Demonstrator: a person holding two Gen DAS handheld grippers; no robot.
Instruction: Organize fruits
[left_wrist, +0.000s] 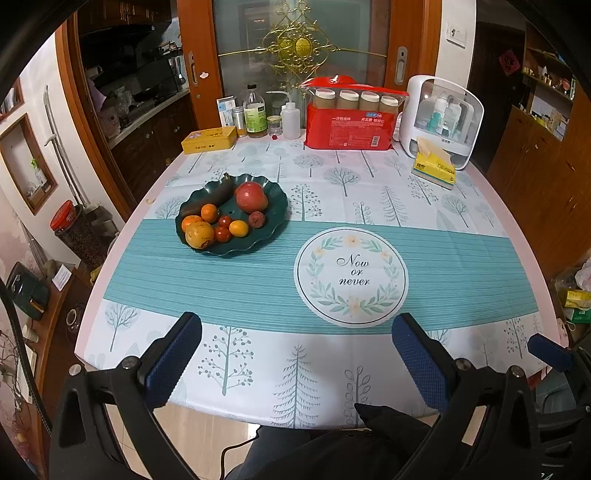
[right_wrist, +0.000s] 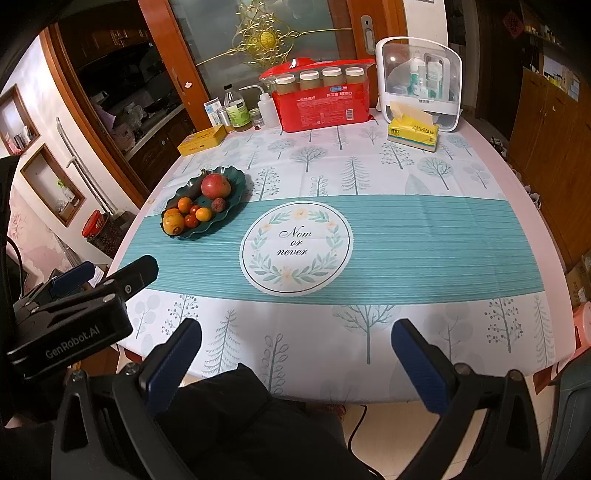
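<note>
A dark green scalloped plate (left_wrist: 275, 210) sits left of centre on the table; it also shows in the right wrist view (right_wrist: 236, 184). It holds a red apple (left_wrist: 251, 196), a dark long fruit (left_wrist: 210, 197), several oranges (left_wrist: 199, 234), small red tomatoes (left_wrist: 222, 233) and a lychee (left_wrist: 256, 219). My left gripper (left_wrist: 297, 336) is open and empty above the table's near edge, well short of the plate. My right gripper (right_wrist: 295, 341) is open and empty at the near edge. The left gripper's body (right_wrist: 74, 314) shows at the left of the right wrist view.
A round "Now or never" print (left_wrist: 351, 277) marks the tablecloth's middle. Along the far edge stand a yellow tin (left_wrist: 208, 139), bottles (left_wrist: 255, 112), a red cup package (left_wrist: 349, 118), a white storage box (left_wrist: 439, 118) and a tissue pack (left_wrist: 434, 166). Cabinets flank the table.
</note>
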